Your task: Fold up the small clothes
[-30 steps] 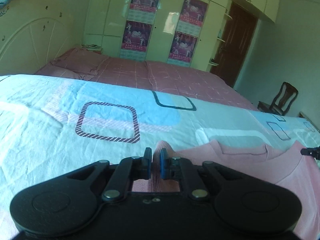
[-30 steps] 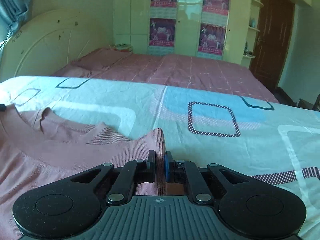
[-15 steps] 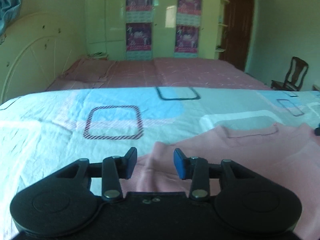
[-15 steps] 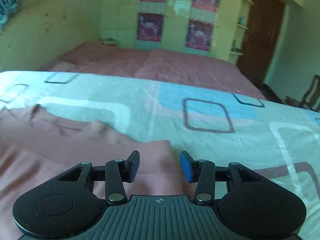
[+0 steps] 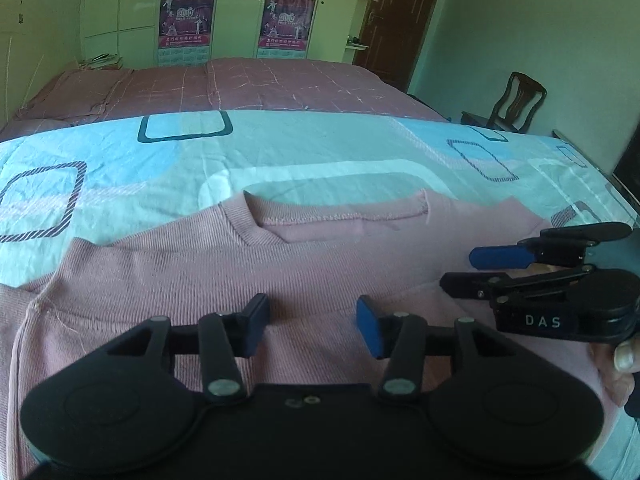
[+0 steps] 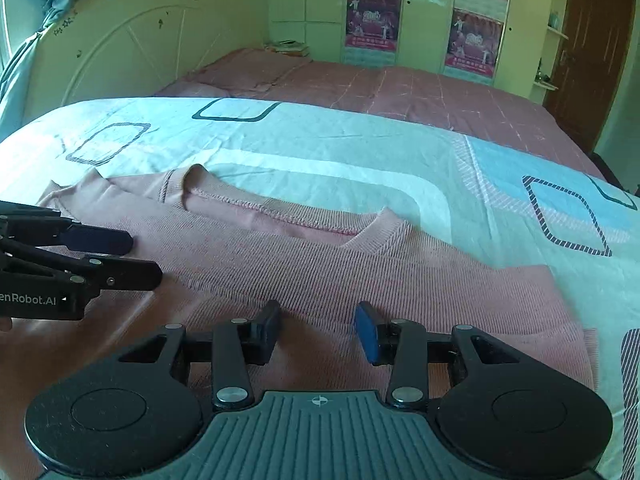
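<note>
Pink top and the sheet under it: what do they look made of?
Pink top: likely a soft ribbed knit, matte; fine parallel ridges and a stitched neckline show. Patterned sheet: probably thin woven cotton, matte; it lies flat with small sharp creases.

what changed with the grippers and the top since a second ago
Both grippers let go of the pink top: a second ago each was shut on a sleeve end, now the left gripper is opening and the right gripper is easing closed, nothing pinched. Both moved in over the body, side by side. The top lies flat on the bedsheet, neckline away from the cameras.
</note>
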The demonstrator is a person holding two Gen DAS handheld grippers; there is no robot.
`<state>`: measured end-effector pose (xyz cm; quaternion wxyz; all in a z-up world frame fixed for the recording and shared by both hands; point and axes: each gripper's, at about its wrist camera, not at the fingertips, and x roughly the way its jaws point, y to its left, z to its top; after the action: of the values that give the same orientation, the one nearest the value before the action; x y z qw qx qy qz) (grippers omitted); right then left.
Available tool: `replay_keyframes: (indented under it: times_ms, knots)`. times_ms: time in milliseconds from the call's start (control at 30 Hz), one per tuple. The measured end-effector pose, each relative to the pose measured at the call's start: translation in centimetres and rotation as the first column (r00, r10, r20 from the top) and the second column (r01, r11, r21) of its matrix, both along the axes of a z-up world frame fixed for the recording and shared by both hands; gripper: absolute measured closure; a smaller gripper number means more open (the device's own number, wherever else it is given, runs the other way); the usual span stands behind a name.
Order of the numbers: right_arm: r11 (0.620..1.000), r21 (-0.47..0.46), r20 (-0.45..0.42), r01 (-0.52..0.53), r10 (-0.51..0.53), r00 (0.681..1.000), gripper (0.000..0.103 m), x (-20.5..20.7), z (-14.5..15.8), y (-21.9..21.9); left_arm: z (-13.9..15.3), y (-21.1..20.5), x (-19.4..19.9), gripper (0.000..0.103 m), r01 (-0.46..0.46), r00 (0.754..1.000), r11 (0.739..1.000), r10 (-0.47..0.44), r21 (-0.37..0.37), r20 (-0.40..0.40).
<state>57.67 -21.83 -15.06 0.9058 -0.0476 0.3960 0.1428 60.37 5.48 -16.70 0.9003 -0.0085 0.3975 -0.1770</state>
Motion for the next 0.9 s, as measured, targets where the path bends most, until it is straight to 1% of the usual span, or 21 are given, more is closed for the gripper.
replay_keyframes:
  times_ms: [67,100,133,167,200,267,300,367,400,433,467,500,567,600,633,700,733,800,833,867,900]
  knots:
    - [1.000,0.009,0.033,-0.008,0.008,0.999,0.063,-1.0,1.1,0.1,0.9,-0.2,-0.8,0.058,-0.001,1.000,1.000,0.001,0.022,0.029]
    - [0.999,0.035,0.068,-0.034,0.032,0.997,0.063,-1.8,1.8,0.0,1.2,-0.3,-1.5,0.057,0.011,0.999,1.000,-0.012,0.017,0.048]
    - [0.997,0.052,0.079,-0.065,0.061,0.995,0.063,-2.4,2.2,0.3,1.4,-0.5,-2.0,0.057,0.020,0.998,1.000,-0.021,0.006,0.056]
    - [0.993,0.063,0.072,-0.096,0.091,0.993,0.063,-2.7,2.2,0.7,1.4,-1.0,-2.5,0.056,0.039,0.998,0.999,-0.039,0.000,0.056]
    - [0.989,0.066,0.064,-0.134,0.129,0.990,0.063,-2.9,2.0,1.4,1.3,-1.4,-2.9,0.057,0.054,0.997,0.998,-0.055,0.018,0.060]
    - [0.987,0.013,0.045,-0.157,0.157,0.987,0.063,-3.1,1.2,2.3,0.4,-1.9,-3.3,0.054,0.054,0.996,0.994,-0.060,0.090,0.073]
    - [0.987,0.000,0.025,-0.163,0.163,0.986,0.063,-3.1,0.6,2.1,0.2,-1.4,-3.4,0.053,0.043,0.996,0.994,-0.050,0.098,0.076]
    - [0.994,-0.024,0.031,-0.108,0.109,0.994,0.062,-3.2,0.0,0.1,0.0,1.0,-3.6,0.052,-0.010,0.996,0.996,0.002,0.088,0.088]
    - [0.999,-0.027,0.027,-0.046,0.047,0.999,0.062,-3.2,-0.2,-1.5,0.0,2.5,-3.8,0.049,-0.034,0.995,0.996,0.026,0.077,0.095]
    - [1.000,-0.002,0.025,0.019,-0.019,0.999,0.062,-3.2,-0.3,-3.9,0.1,4.1,-4.1,0.049,-0.070,0.993,0.995,0.062,0.074,0.097]
    - [0.997,0.018,0.020,0.073,-0.073,0.997,0.062,-3.4,-0.2,-5.6,0.0,5.4,-4.3,0.049,-0.109,0.991,0.988,0.099,0.106,0.094]
    - [0.991,-0.016,0.009,0.135,-0.135,0.991,0.062,-3.4,-0.4,-6.9,-0.1,6.4,-4.5,0.049,-0.130,0.988,0.984,0.119,0.123,0.094]
    - [0.990,0.002,-0.002,0.138,-0.138,0.990,0.063,-3.8,-0.3,-7.8,0.2,7.4,-5.0,0.052,-0.150,0.986,0.986,0.144,0.078,0.082]
    - [0.990,0.009,0.002,0.138,-0.138,0.990,0.062,-4.1,0.1,-7.6,0.8,6.9,-5.3,0.053,-0.157,0.985,0.984,0.149,0.086,0.090]
    - [0.992,0.028,0.026,0.121,-0.121,0.992,0.062,-4.8,0.9,-7.0,1.3,6.1,-5.8,0.053,-0.151,0.984,0.984,0.141,0.092,0.105]
    - [0.997,0.056,0.084,0.049,-0.054,0.995,0.062,-6.6,2.6,-4.9,2.5,4.1,-7.2,0.052,-0.102,0.986,0.993,0.093,0.061,0.138]
    - [0.998,0.061,0.093,0.012,-0.018,0.995,0.062,-7.4,2.9,-3.6,2.7,3.0,-7.9,0.051,-0.078,0.987,0.996,0.070,0.050,0.148]
    - [0.996,0.065,0.084,-0.059,0.053,0.995,0.062,-8.5,2.7,-1.4,2.2,0.4,-9.1,0.051,-0.021,0.991,0.998,0.013,0.051,0.136]
    - [0.994,0.049,0.065,-0.096,0.093,0.994,0.062,-8.9,1.8,0.1,1.7,-0.6,-9.5,0.051,0.002,0.992,0.998,-0.009,0.058,0.124]
    - [0.994,0.021,0.039,-0.111,0.110,0.993,0.062,-9.0,1.0,1.0,0.6,-1.8,-9.7,0.051,0.021,0.995,0.996,-0.029,0.086,0.099]
    - [0.994,-0.019,0.046,-0.106,0.107,0.993,0.062,-9.3,-0.2,1.8,-0.3,-2.6,-10.1,0.050,0.016,0.994,0.991,-0.030,0.132,0.107]
